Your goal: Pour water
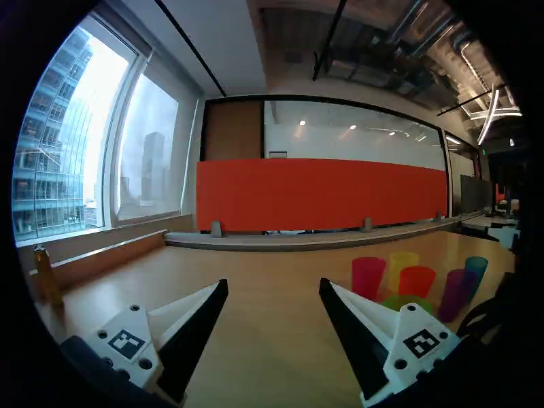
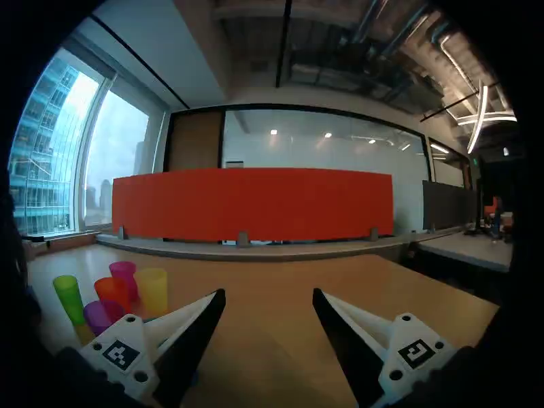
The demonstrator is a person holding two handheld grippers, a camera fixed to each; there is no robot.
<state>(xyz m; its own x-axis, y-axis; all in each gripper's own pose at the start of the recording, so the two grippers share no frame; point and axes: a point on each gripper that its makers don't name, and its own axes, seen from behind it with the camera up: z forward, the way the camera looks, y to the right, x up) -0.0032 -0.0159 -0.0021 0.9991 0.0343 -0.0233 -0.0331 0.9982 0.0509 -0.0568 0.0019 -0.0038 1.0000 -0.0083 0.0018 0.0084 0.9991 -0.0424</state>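
The left gripper (image 1: 273, 282) has its jaws spread wide with nothing between them and nothing touching either finger; bare wood shows through the gap. The right gripper (image 2: 268, 292) stands the same way, jaws wide apart and holding nothing. Both hover over a wooden table (image 1: 265, 353) and face a red divider panel (image 1: 319, 194) that runs along the table's far edge. The coloured cups (image 1: 416, 281) stand upright in a tight cluster on the table, on the near side of the panel: in the left gripper view they sit below the panel's right end, just beyond the right finger; in the right gripper view they sit below the panel's left end, beside the left finger. They are pink, yellow, orange, green, purple and teal; whether any holds water cannot be told. An amber bottle (image 1: 44, 272) stands upright on a ledge far off the panel's left end, under a tall window (image 1: 68, 156) with city towers outside. Behind the panel rises a glass wall (image 1: 353, 132), and above it hang exposed ceiling pipes (image 1: 408, 41).
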